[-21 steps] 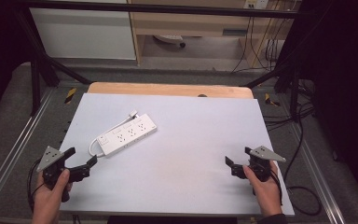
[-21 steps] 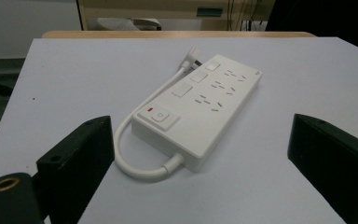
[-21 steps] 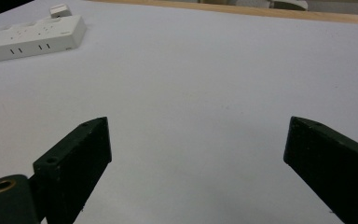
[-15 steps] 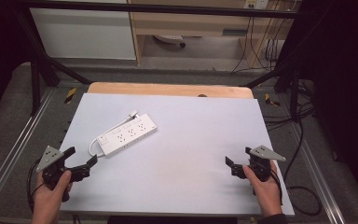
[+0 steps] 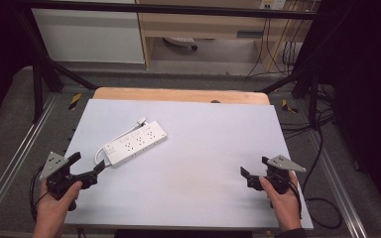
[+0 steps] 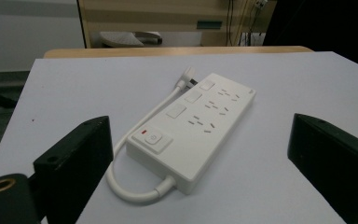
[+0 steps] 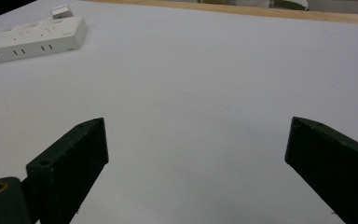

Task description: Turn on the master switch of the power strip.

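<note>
Since a moment ago almost nothing has changed: the left hand-held gripper point(image 5: 87, 171) has only edged nearer the white plastic power strip with its looped white cord point(image 5: 135, 145), suggesting a reach is starting. The strip lies on the pale grey tabletop point(image 5: 203, 148), just ahead of its empty, spread jaws. The right hand-held gripper point(image 5: 256, 177), also open and empty, sits well apart from the strip.

The left black two-jaw handheld gripper point(image 5: 87, 166) carries a grey three-cornered plate point(image 5: 52, 164) with small holes on top and a black trailing cable point(image 5: 32, 191). The matching right black gripper point(image 5: 255, 171) has blocky matte jaws, each with a small screw hole, and a brass-ringed hole.
</note>
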Available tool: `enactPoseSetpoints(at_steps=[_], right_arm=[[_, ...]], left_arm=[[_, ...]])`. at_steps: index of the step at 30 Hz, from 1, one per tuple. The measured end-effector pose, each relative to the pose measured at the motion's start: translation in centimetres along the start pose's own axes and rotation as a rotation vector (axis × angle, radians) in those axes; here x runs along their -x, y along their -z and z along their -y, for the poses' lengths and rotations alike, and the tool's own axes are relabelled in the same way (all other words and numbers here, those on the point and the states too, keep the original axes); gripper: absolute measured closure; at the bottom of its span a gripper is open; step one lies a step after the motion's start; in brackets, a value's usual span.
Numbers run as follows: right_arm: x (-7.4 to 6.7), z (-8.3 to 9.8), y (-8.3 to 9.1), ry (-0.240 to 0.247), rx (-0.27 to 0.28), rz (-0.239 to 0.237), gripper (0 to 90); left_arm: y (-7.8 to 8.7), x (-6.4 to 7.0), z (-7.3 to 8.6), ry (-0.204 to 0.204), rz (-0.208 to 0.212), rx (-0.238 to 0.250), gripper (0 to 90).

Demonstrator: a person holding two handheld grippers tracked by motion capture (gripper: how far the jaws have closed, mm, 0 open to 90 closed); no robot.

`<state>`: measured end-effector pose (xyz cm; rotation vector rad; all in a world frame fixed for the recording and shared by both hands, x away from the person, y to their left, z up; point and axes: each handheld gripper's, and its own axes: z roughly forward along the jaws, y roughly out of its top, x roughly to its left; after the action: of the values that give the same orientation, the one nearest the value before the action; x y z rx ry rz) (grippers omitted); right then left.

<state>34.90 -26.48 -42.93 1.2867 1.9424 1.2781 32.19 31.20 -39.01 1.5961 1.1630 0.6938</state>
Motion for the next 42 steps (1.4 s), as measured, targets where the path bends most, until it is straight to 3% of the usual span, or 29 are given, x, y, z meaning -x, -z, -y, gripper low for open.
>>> enactPoseSetpoints(at_steps=[6,14,21,38,42], right_arm=[[-0.1,0.0,0.0,0.004,0.0,-0.009,4.7],[-0.2,-0.1,0.0,0.009,0.001,-0.013,4.2],[-0.2,-0.1,0.1,0.011,0.006,-0.027,3.9],[-0.3,0.0,-0.1,0.041,0.034,0.015,5.5],[0.0,0.1,-0.2,0.012,0.035,0.007,6.8]], left_arm=[[-0.5,0.3,-1.0,-0.015,-0.016,-0.002,6.7],[-1.0,0.0,-2.6,-0.013,-0.009,0.044,6.7],[-1.4,-0.7,-3.1,-0.007,-0.014,0.043,6.4],[-3.2,-1.4,-3.8,-0.015,-0.012,0.03,6.0],[-3.7,-1.7,-4.0,-0.015,-0.012,0.02,6.0]])
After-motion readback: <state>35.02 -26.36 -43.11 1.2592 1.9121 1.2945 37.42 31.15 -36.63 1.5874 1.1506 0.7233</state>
